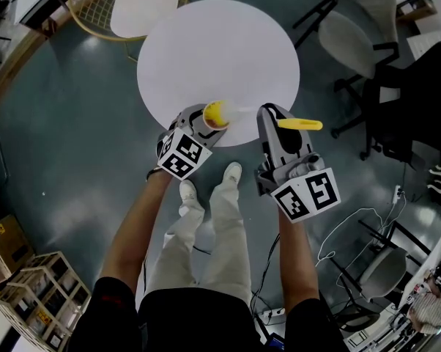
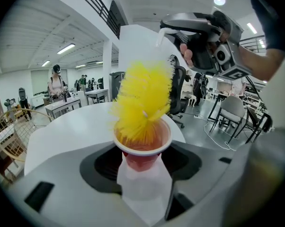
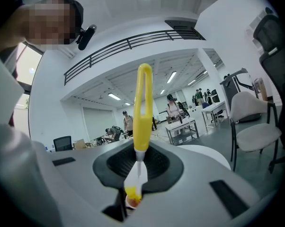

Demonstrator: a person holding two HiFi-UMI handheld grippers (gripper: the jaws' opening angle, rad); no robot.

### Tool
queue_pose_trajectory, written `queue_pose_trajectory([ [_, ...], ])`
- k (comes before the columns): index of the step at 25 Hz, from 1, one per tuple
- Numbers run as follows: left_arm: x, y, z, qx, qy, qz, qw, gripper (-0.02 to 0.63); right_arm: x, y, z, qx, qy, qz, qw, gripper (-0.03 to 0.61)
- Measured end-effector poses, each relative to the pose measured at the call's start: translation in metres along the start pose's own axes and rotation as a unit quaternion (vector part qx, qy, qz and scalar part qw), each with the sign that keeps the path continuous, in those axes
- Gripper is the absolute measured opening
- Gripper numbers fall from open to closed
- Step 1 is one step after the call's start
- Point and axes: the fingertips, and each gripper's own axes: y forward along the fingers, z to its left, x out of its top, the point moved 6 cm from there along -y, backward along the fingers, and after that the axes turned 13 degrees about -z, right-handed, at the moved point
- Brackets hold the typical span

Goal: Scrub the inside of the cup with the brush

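- Left tongs (image 2: pixel 141 167) clamped the red cup (image 2: pixel 142 148).
- Right tongs (image 3: pixel 135 176) pinched the yellow brush (image 3: pixel 143 112) by its stem, with the bristles (image 2: pixel 145 103) partly inside the cup.

The desk (image 1: pixel 228 42) ahead of me is clear across its whole white top, so there is open passage over it. The mouth of the cup (image 2: pixel 140 159) clamped in my left gripper (image 1: pixel 204 123) is plugged by the yellow bristles of the brush (image 2: pixel 143 100). Its stem bridges the gap to my right gripper (image 1: pixel 273 114), whose jaws grip it, barring the way between the two. A wire-framed chair (image 1: pixel 143 6) stands beyond the desk's left edge. Grey chairs (image 1: pixel 360 28) and a black one (image 1: pixel 418 101) crowd the floor on the right, with loose cables (image 1: pixel 352 233) beside my right arm. Wooden crates (image 1: pixel 37 292) sit low on my left.
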Motion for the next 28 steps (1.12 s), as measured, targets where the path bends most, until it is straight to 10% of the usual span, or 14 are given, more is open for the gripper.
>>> queue_pose_trajectory([
  [28, -0.001, 0.004, 0.007, 0.010, -0.031, -0.008, 0.9994, 0.279, 0.025, 0.006, -0.007, -0.016, 0.005, -0.028, 0.999, 0.046],
])
